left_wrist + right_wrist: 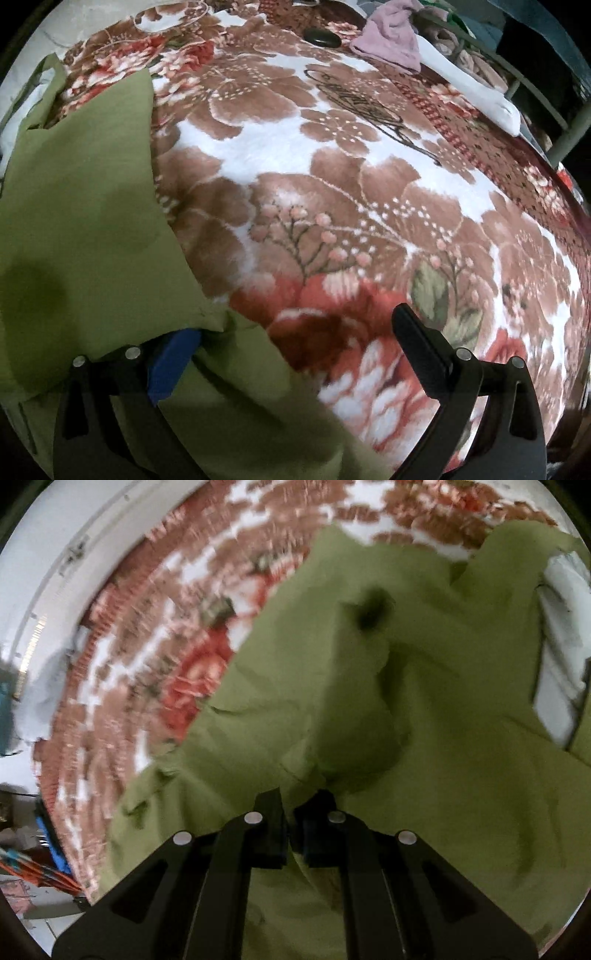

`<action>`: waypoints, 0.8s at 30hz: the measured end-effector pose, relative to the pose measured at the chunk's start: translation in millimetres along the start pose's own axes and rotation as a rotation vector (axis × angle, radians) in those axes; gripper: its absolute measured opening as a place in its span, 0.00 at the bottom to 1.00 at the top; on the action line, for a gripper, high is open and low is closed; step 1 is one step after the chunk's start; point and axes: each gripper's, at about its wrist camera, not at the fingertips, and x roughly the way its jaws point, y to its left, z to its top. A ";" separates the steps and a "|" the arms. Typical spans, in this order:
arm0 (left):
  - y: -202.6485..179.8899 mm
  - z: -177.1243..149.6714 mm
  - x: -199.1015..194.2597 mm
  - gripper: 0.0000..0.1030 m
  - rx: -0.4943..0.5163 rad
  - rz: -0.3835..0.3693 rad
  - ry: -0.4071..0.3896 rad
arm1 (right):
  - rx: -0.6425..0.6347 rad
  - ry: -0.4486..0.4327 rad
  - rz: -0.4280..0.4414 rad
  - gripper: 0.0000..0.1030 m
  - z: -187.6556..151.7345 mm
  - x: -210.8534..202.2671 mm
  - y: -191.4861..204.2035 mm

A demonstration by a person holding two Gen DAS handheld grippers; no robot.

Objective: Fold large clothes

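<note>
One green garment on floral blanket

I was working in a home bedroom: a plush brown, red and white floral blanket covered a bed, with crumpled pink and white clothes piled by its grey metal rail.

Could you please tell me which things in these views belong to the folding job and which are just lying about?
Belongs to the job:
- green garment
- right gripper, shut on it
- left gripper, open

Lying about:
- floral blanket underneath
- pink cloth
- white cloth
- dark oval object
</note>
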 end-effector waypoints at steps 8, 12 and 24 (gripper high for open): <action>29.2 -16.6 -35.5 0.95 -0.048 -0.154 -0.007 | 0.022 0.100 -0.037 0.36 10.9 49.4 7.4; 32.9 -32.9 -59.2 0.95 -0.054 -0.167 -0.018 | -0.038 0.121 -0.067 0.87 17.3 43.7 29.9; 138.4 -119.6 -166.5 0.95 -0.084 0.072 -0.012 | 0.054 -0.068 0.027 0.95 47.9 -154.4 -15.9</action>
